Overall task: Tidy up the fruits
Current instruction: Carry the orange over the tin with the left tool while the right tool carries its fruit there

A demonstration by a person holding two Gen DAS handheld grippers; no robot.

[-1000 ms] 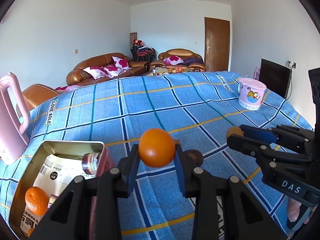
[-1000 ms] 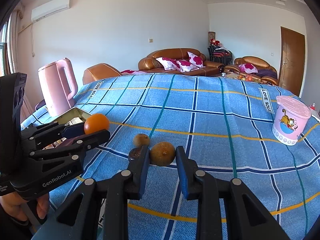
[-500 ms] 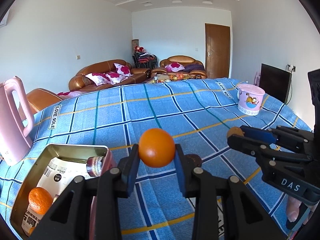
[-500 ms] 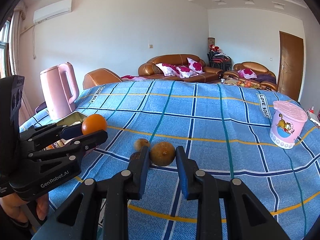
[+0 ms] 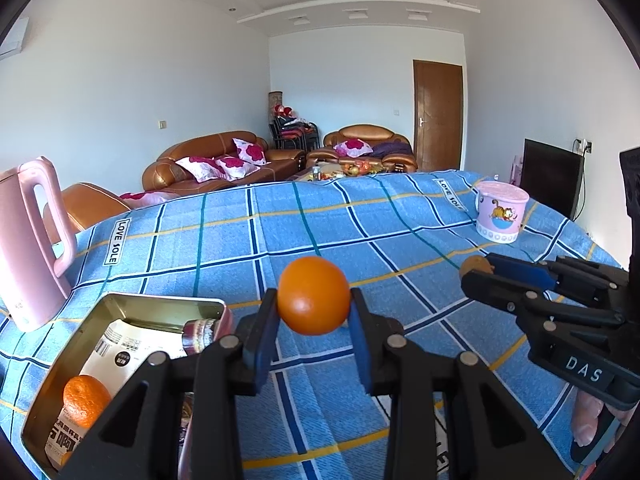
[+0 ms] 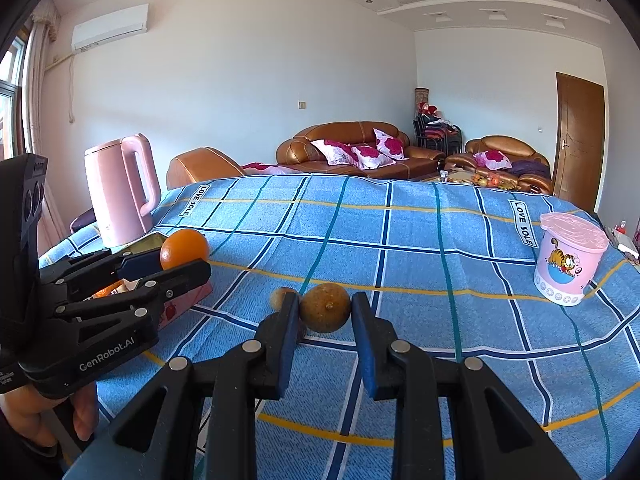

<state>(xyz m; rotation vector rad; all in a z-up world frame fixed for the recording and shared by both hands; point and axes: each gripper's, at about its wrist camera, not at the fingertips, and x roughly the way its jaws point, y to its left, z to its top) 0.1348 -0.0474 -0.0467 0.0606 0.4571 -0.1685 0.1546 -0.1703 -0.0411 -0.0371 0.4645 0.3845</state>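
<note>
Blue checked desk (image 5: 224,248), living room behind. My left tongs (image 5: 314,312) clamp orange (image 5: 313,295), right tongs (image 6: 325,318) clamp brown fruit (image 6: 326,307). One tangerine (image 5: 86,400) already in tin (image 5: 160,301); another small fruit (image 6: 279,297) left on cloth.

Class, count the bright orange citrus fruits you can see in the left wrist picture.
2. One orange is clamped in the left gripper; one mandarin lies in the metal tin. More may be hidden there.
</note>
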